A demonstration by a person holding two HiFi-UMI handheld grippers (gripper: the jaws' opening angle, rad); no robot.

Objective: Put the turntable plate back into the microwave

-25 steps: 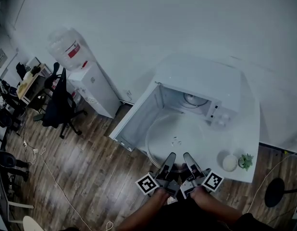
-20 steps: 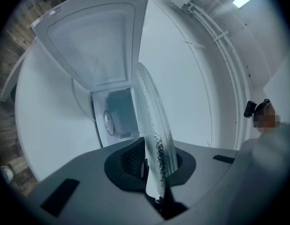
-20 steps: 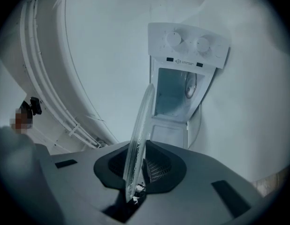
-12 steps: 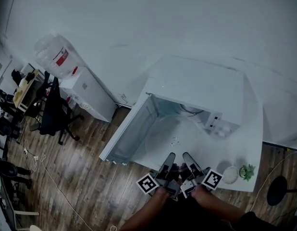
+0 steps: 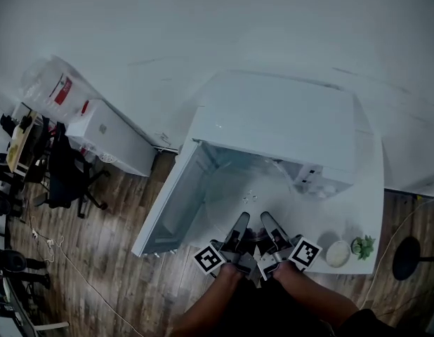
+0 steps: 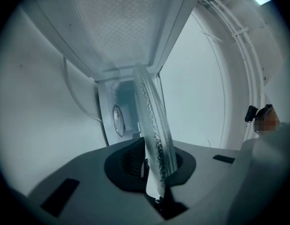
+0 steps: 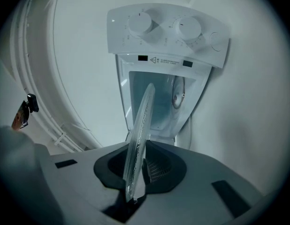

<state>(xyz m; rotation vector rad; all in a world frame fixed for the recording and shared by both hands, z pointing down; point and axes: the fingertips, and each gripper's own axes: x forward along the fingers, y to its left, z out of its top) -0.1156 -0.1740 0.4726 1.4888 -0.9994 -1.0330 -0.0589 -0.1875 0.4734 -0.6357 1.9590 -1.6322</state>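
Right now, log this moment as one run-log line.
turntable plate: at open microwave front, not yet seated | left gripper: shut on plate rim | right gripper: shut on plate rim | door: open

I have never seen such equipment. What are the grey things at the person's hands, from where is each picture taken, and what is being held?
There is no robot here. A person holds a grasping tool in each hand: the left tool and the right tool. The cubes with black-and-white squares are part of them. The wide picture comes from a camera on the person's head, looking steeply down. The other two come from cameras riding on each tool, looking along its jaws. Both tools are shut on the near edge of a clear glass turntable plate, which the tool views show edge-on. In front stands a white microwave on a white table, with its door open. A small round white object and a small green plant also sit on the table.
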